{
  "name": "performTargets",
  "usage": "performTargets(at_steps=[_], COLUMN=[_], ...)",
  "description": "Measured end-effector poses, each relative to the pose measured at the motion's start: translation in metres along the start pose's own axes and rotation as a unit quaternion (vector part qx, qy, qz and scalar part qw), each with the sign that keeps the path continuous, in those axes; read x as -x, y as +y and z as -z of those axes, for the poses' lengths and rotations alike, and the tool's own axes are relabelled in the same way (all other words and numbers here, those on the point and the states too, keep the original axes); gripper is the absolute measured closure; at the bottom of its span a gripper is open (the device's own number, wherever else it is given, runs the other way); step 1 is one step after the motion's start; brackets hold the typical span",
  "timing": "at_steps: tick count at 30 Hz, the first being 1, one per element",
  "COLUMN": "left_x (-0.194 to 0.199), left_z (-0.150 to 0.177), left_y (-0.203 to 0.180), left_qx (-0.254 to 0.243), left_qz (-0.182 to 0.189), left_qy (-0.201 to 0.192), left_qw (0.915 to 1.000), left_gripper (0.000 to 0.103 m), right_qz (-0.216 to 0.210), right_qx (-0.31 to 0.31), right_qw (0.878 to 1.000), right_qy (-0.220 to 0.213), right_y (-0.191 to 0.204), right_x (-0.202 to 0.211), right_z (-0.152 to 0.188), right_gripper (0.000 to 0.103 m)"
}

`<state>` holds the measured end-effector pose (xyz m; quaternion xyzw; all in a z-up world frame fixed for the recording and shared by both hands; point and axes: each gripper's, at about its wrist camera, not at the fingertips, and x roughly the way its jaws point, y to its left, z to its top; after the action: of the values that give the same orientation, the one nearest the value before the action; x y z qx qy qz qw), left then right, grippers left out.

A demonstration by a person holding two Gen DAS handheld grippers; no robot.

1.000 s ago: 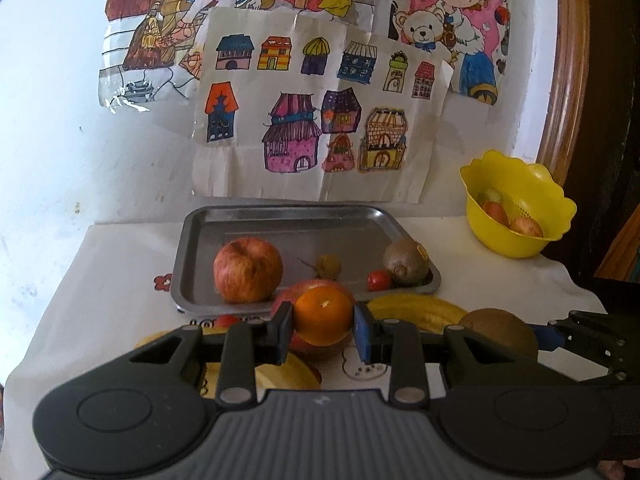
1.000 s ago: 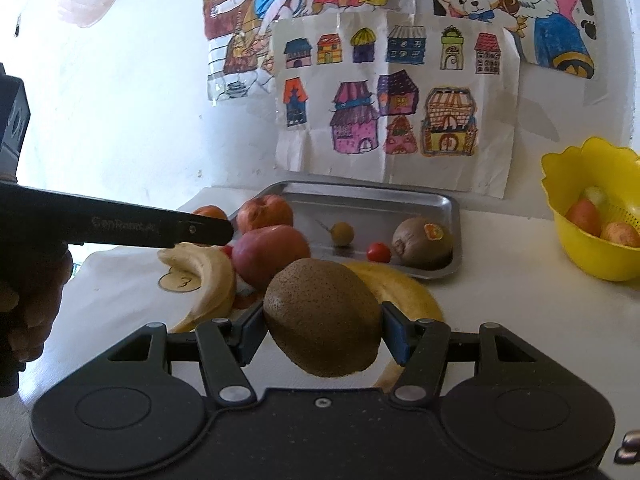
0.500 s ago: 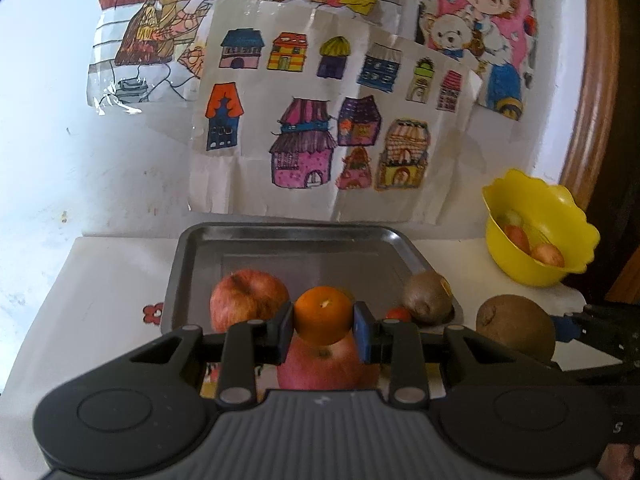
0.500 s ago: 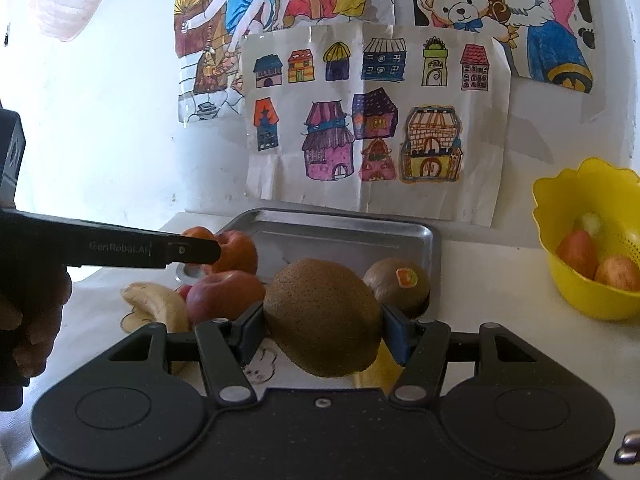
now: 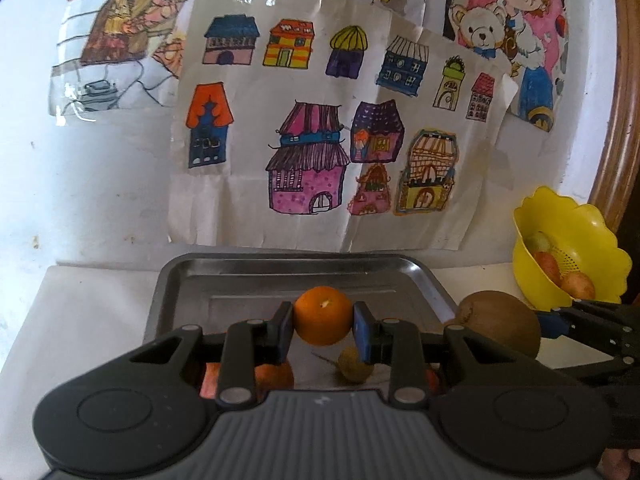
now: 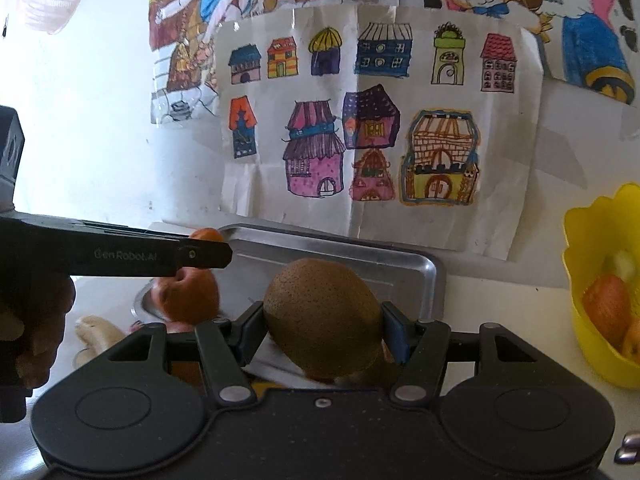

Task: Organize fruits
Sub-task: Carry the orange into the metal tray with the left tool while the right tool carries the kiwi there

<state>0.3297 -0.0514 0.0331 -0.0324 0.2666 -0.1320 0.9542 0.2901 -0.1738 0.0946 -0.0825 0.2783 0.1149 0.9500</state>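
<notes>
Both grippers have moved up over the metal tray: left gripper squeezes the orange, right gripper squeezes the kiwi, ready to drop.

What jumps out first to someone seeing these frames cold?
Each gripper holds a fruit above the metal tray: the left gripper pinches a small orange, the right gripper a brown kiwi. Behind the tray, a bright drawing of houses is taped to the white wall. At the far right sits a yellow colander with fruit in it.
</notes>
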Motion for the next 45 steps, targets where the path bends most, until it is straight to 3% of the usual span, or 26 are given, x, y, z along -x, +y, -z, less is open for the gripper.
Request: performTargets(at_steps=[13,45], left_x=[-0.041,-0.056], left_z=[-0.001,0.002], left_y=[0.014,0.02], left_qx=[0.015,0.012], left_qz=[-0.023,-0.033], left_qy=[0.026,0.031], left_qw=[0.9993,0.9989], left_gripper=[0.068,0.067], right_qz=[-0.008,-0.011], right_qx=[0.022,0.053], right_qw=[1.0,0.997], right_qy=[0.019,0.046], right_y=[-0.005,0.003], right_x=[-0.052,-0.07], right_z=[-0.009,-0.009], right_gripper=[0.041,0.04])
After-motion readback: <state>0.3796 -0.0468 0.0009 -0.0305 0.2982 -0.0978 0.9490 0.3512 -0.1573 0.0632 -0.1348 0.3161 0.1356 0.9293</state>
